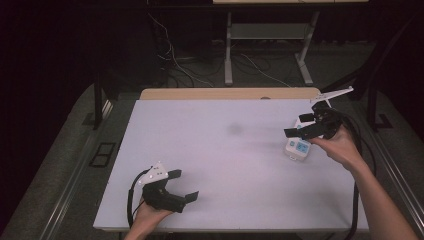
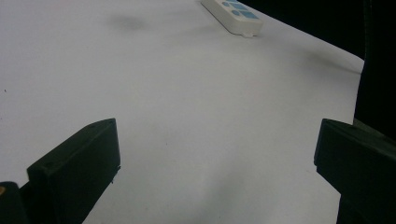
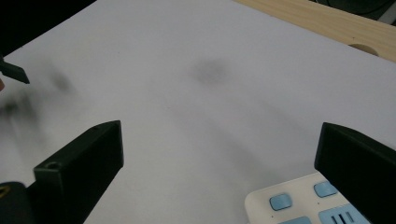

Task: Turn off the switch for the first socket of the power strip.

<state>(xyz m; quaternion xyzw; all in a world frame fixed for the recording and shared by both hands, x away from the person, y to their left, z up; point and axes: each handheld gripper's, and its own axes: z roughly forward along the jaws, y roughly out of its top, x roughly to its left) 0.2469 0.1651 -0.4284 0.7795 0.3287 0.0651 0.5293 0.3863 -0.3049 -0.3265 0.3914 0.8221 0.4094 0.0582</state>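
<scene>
- White power strip (image 1: 299, 146) with blue buttons on the worktop (image 1: 225, 150); no readable writing.
- Right hand-held gripper (image 1: 302, 126) above it, jaws apart.
- Left hand-held gripper (image 1: 183, 185) well away from it, jaws apart.

1. The power strip (image 1: 299, 146) lies on the table (image 1: 220, 150), near its right edge, about midway between front and back.
2. The right gripper (image 1: 302, 125) is over the power strip's far end, with the person's right hand (image 1: 342, 145) just to the right of the strip.
3. The left gripper (image 1: 179, 186) sits at the table's front left, well apart from the strip, with the left hand (image 1: 150, 215) behind it at the front edge.
4. In the left gripper view the power strip (image 2: 232, 15) lies far ahead, at the top.
5. In the right gripper view the power strip (image 3: 299, 203) lies beside the right-hand jaw.
</scene>
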